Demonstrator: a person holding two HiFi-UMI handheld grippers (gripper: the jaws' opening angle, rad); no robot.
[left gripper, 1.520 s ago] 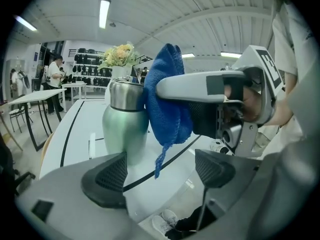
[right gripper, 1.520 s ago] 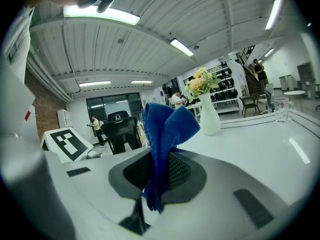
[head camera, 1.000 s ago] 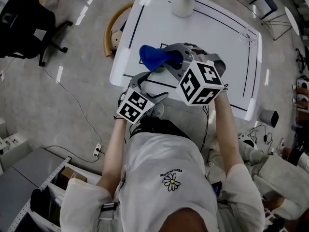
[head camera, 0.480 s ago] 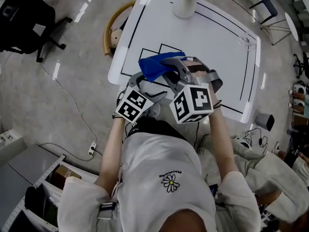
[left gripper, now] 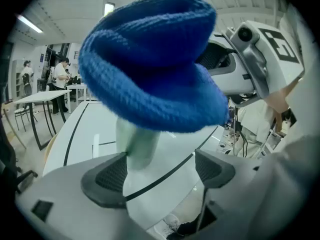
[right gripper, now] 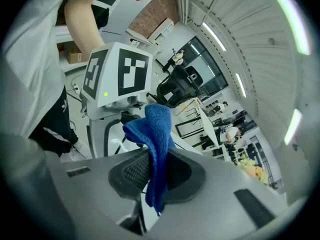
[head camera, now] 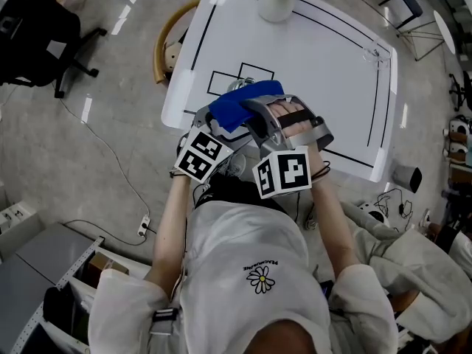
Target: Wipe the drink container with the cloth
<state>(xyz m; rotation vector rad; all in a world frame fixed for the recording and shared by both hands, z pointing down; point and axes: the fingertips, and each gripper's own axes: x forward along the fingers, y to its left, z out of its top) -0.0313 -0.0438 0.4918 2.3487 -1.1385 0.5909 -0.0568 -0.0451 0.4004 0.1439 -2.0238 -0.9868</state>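
Up close, the left gripper [left gripper: 160,171] has its jaws spread wide. The pale green drink container [left gripper: 136,145] stands between them, pressed up to the left pad, with open space between it and the right pad. Its base is hidden behind that pad, so I cannot tell whether it rests on anything. The blue cloth [left gripper: 150,69] is bunched over the container's top and covers it completely.

The right gripper [right gripper: 157,171] has its jaws closed on that cloth. A fold is pinched between the pads, one end hangs below them and the rest rises beyond.

From the head view, both grippers sit close together at the near edge of the white surface [head camera: 332,72], with the cloth just past their marker cubes. The surface is marked with black lines and small rectangles, and a white vase [head camera: 276,4] stands at its far edge, well apart from the grippers.

Around it is a grey floor [head camera: 88,146] with a cable [head camera: 110,153] trailing across it, and a black office chair [head camera: 33,32] to the left. A second table with people beside it shows in the distance in the left gripper view.
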